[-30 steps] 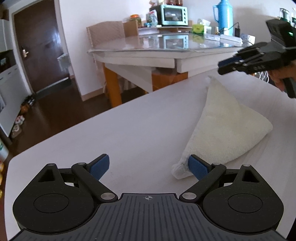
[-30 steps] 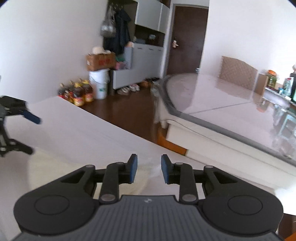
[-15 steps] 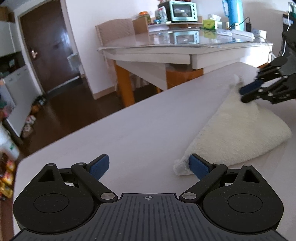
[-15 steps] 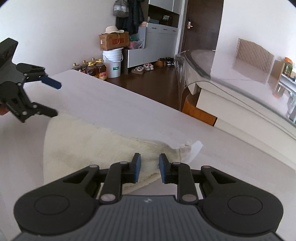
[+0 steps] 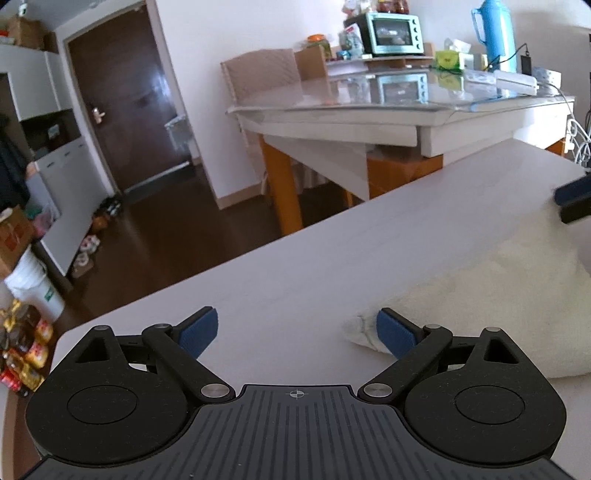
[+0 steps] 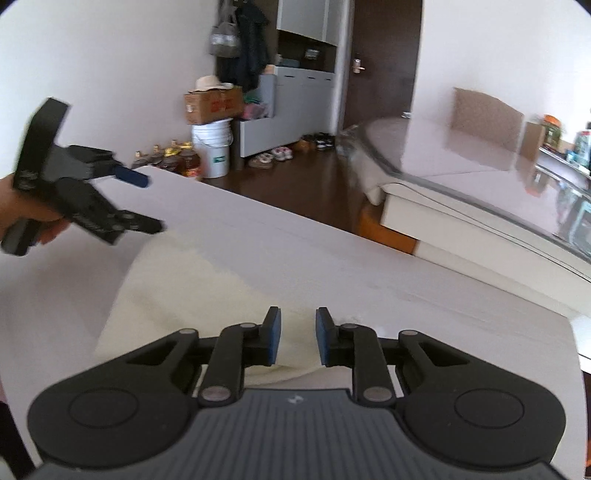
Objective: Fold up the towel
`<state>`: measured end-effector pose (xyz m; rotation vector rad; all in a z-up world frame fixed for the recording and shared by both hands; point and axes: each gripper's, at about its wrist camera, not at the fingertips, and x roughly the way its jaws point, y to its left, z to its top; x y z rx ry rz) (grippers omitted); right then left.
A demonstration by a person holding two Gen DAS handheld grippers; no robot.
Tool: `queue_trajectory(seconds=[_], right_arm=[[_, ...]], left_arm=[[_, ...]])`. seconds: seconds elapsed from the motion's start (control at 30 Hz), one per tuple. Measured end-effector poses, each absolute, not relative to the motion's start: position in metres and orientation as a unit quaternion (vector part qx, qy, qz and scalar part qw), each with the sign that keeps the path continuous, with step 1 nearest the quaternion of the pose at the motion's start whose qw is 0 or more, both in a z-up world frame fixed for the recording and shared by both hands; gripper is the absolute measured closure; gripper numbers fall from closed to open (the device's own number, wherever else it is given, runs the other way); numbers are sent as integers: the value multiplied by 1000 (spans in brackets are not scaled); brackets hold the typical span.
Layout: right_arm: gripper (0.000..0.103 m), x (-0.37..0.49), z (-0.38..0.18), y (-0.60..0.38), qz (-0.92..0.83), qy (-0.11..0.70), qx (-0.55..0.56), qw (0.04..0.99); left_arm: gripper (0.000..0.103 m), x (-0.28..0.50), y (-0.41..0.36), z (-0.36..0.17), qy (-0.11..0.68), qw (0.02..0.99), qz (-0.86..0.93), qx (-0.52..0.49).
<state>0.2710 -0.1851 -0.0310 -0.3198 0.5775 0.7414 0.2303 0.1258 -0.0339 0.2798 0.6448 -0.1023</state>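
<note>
A cream towel (image 5: 498, 295) lies folded into a rough triangle on the white table (image 5: 314, 266). My left gripper (image 5: 295, 328) is wide open and empty, its right finger beside the towel's near corner. In the right wrist view the towel (image 6: 192, 288) spreads under my right gripper (image 6: 297, 339), whose jaws stand slightly apart over the towel's other corner with nothing between them. The left gripper also shows in the right wrist view (image 6: 147, 203), open above the towel's far end. The right gripper's fingertips (image 5: 572, 197) show at the right edge of the left wrist view.
A glass-topped dining table (image 5: 388, 107) with a toaster oven (image 5: 393, 27) and a blue thermos (image 5: 495, 33) stands behind. The white table's edge drops to dark floor on the left. A white bucket (image 6: 212, 147) and bottles stand on the floor.
My right gripper has come down from above the table to the towel's far corner and opened slightly. The left gripper has swung left, staying open by the near corner.
</note>
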Motion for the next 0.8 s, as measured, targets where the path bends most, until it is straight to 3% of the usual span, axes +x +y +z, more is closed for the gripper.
queue_trajectory(seconds=[0.27,0.8], right_arm=[[90,286,-46,-183,344,300,-150,877],[83,238,-44,-156,400,287,-156,856]], left_arm=[[6,237,124,-40,327,934,-47,136],[7,209,106,-38,321,937,-61,123]])
